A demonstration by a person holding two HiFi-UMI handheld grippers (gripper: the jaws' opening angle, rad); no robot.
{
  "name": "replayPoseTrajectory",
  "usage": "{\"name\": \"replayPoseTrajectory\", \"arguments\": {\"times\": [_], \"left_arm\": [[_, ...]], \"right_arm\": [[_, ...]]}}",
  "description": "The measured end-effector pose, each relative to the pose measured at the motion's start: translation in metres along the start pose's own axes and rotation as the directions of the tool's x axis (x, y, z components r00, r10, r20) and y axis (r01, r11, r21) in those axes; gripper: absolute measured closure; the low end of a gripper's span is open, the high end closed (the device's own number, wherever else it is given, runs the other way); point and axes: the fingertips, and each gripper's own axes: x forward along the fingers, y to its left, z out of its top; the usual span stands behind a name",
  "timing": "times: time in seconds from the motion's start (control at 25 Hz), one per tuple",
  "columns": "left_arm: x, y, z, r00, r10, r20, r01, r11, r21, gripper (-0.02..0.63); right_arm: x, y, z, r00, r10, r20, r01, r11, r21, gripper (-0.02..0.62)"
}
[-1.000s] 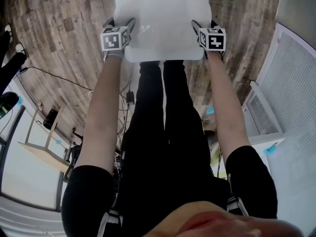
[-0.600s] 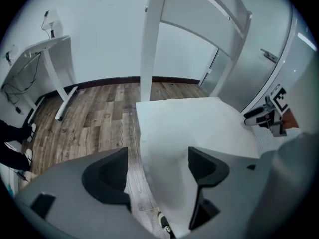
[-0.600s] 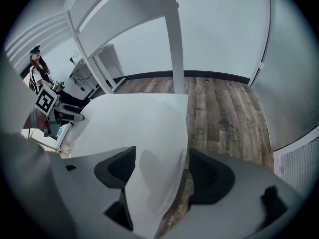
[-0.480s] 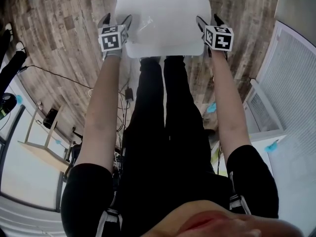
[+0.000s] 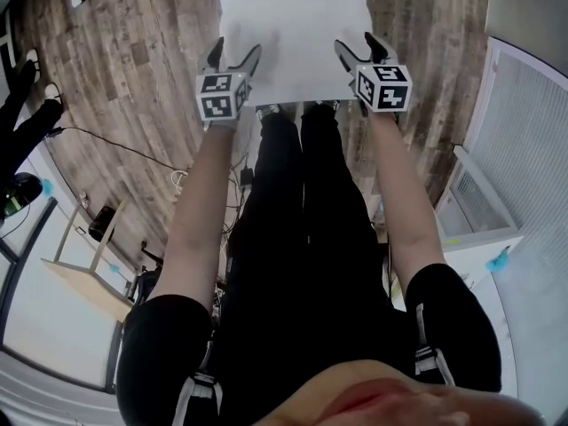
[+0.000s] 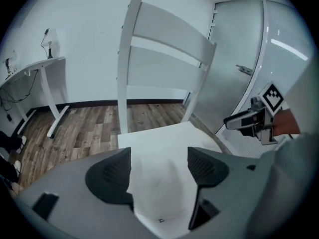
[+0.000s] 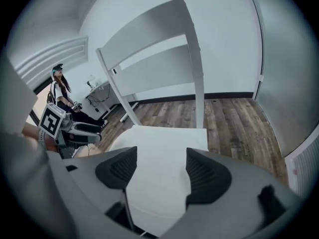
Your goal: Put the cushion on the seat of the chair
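The jaws of the left gripper (image 5: 235, 50) have just been opening and stand wide, with nothing pressed between them. The right gripper (image 5: 355, 43) is spread just as wide and also empty. Just beyond both, the white cushion (image 5: 293, 20) lies flat on the seat of the chair (image 6: 164, 39). It looks light, soft and floppy, best pinched at its near left and right edges.

Cushion (image 6: 157, 183) lies on chair (image 6: 123, 83), before backrest (image 6: 169, 31).

Cannot tell cushion (image 5: 293, 34) from seat of chair (image 6: 169, 31) in head view, both white. Cuts off chair back at top edge there, hides legs.
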Motion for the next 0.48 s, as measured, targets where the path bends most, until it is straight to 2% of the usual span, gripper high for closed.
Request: {"name": "replayPoseTrajectory", "arguments": {"times": [0.08,0.2,0.24,0.32,0.4,0.48], "left_arm": [[-0.015,-0.019,0.01,0.999,-0.038,0.027,0.038,0.999,0.021,0.258],[-0.047,-0.046,0.03,0.992,-0.089,0.085,0.084,0.994,0.065,0.326],[-0.059,-0.054,0.037,0.989,-0.102,0.104,0.094,0.992,0.081,0.339],[-0.085,-0.067,0.054,0.981,-0.126,0.146,0.111,0.988,0.11,0.366],[-0.114,-0.08,0.071,0.971,-0.148,0.187,0.125,0.984,0.128,0.424],[-0.146,-0.092,0.087,0.961,-0.165,0.221,0.137,0.981,0.134,0.475]], "right_arm": [[-0.015,0.018,0.009,0.999,0.02,0.027,-0.02,1.0,-0.006,0.285],[-0.042,0.039,0.023,0.996,0.023,0.083,-0.019,0.999,-0.04,0.32],[-0.052,0.046,0.028,0.995,0.021,0.102,-0.016,0.999,-0.051,0.348],[-0.074,0.059,0.042,0.989,0.023,0.147,-0.012,0.997,-0.078,0.442],[-0.101,0.077,0.058,0.979,0.045,0.197,-0.021,0.992,-0.124,0.542],[-0.13,0.096,0.075,0.967,0.081,0.241,-0.04,0.985,-0.17,0.564]]}}
